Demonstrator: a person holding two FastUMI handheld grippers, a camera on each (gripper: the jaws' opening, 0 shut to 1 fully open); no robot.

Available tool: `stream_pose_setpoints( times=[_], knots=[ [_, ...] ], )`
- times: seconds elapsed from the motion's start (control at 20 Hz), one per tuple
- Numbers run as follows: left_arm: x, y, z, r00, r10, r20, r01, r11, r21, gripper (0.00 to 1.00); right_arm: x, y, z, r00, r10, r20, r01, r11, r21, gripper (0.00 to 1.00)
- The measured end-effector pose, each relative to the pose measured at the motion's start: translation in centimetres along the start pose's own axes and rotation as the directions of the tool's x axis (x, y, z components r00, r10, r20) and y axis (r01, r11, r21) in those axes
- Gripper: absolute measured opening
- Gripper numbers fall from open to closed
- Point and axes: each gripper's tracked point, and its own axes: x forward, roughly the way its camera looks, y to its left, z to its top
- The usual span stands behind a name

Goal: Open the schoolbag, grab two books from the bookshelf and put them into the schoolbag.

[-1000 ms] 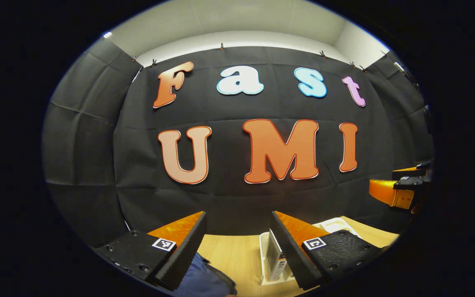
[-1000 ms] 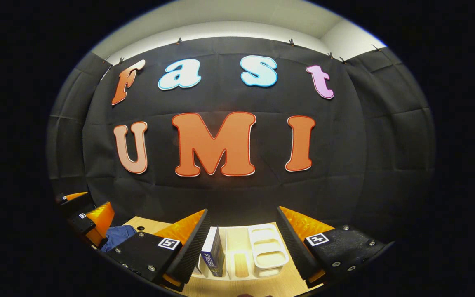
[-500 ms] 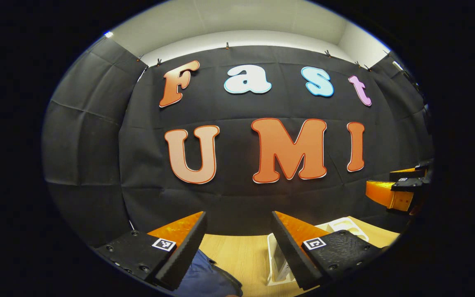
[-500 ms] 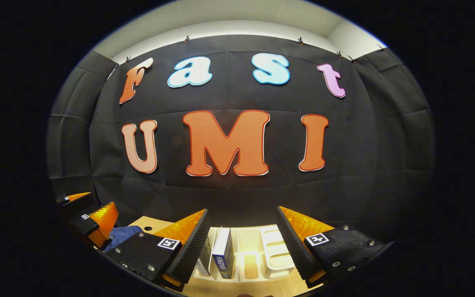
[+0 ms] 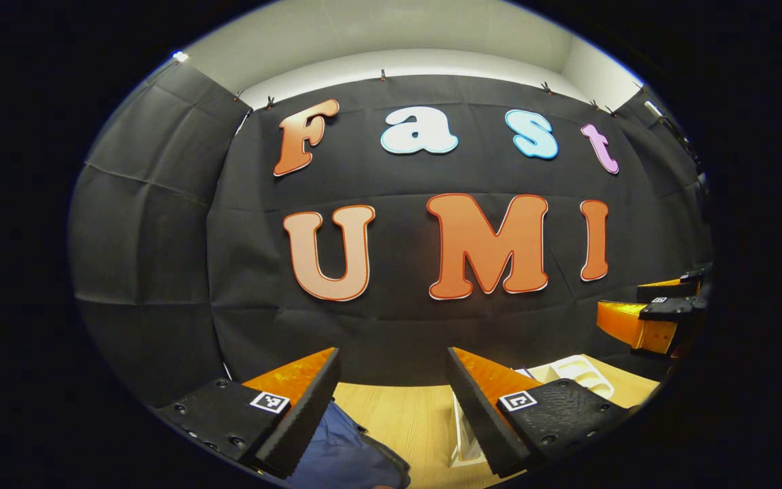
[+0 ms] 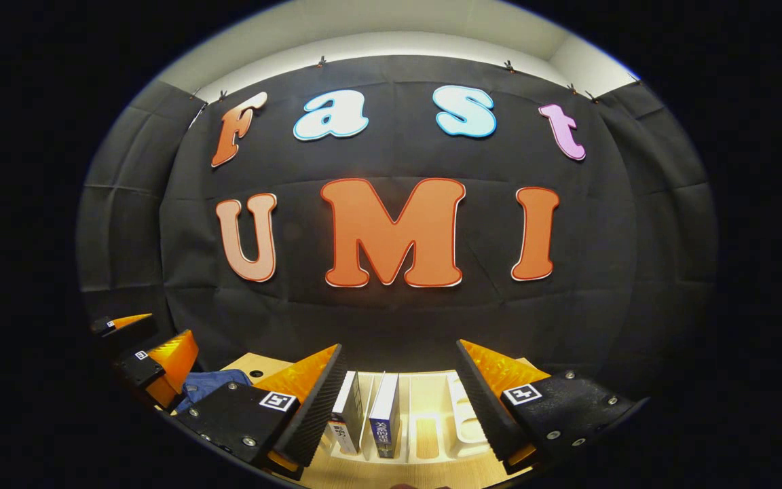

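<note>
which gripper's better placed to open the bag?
Left. The blue schoolbag lies just below the open left gripper; the open right gripper faces the books in the bookshelf.

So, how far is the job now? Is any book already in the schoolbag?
Nothing looks done yet. The two books stand upright in the white bookshelf, untouched. The blue schoolbag lies on the table; whether it is open cannot be told. Both the left gripper and right gripper have jaws open and empty. All steps seem left.
</note>
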Motion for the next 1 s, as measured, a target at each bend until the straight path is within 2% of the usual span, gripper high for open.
stream_pose_setpoints(
  times=[0.1,0.5,0.55,0.6,0.7,0.75,0.8,1.0],
  knots=[
    [-0.1,0.3,-0.5,1.000,0.006,-0.011,-0.006,1.000,0.005,0.96,0.2,0.2,-0.1,1.000,0.005,-0.003,-0.005,1.000,-0.003,0.94],
    [-0.4,1.1,-1.6,0.999,0.006,-0.039,-0.003,0.998,0.060,0.96,0.2,-0.2,-0.7,1.000,0.001,-0.012,-0.001,1.000,-0.002,0.94],
    [-0.4,1.1,-2.2,0.999,0.003,-0.052,0.001,0.998,0.069,0.99,0.2,-0.4,-0.8,1.000,-0.002,-0.014,0.002,1.000,0.000,0.95],
    [-0.4,1.3,-2.7,0.998,-0.001,-0.067,0.006,0.997,0.079,0.96,0.3,-0.5,-0.7,1.000,-0.006,-0.016,0.006,1.000,0.001,0.95],
    [-0.4,1.4,-4.4,0.994,-0.006,-0.107,0.018,0.993,0.114,0.96,0.3,-0.9,-0.9,1.000,-0.012,-0.019,0.012,1.000,0.007,0.94],
    [-0.4,1.6,-5.0,0.992,-0.005,-0.123,0.022,0.991,0.134,0.99,0.2,-1.1,-1.1,1.000,-0.017,-0.020,0.017,1.000,0.009,0.94],
    [-0.5,1.8,-5.7,0.990,-0.004,-0.140,0.026,0.988,0.154,0.96,0.2,-1.4,-1.1,1.000,-0.021,-0.022,0.021,1.000,0.008,0.95],
    [-0.8,2.0,-9.0,0.975,-0.011,-0.220,0.061,0.974,0.220,0.96,0.2,-2.4,-1.8,0.999,-0.036,-0.035,0.036,0.999,0.015,0.94]
  ],
)
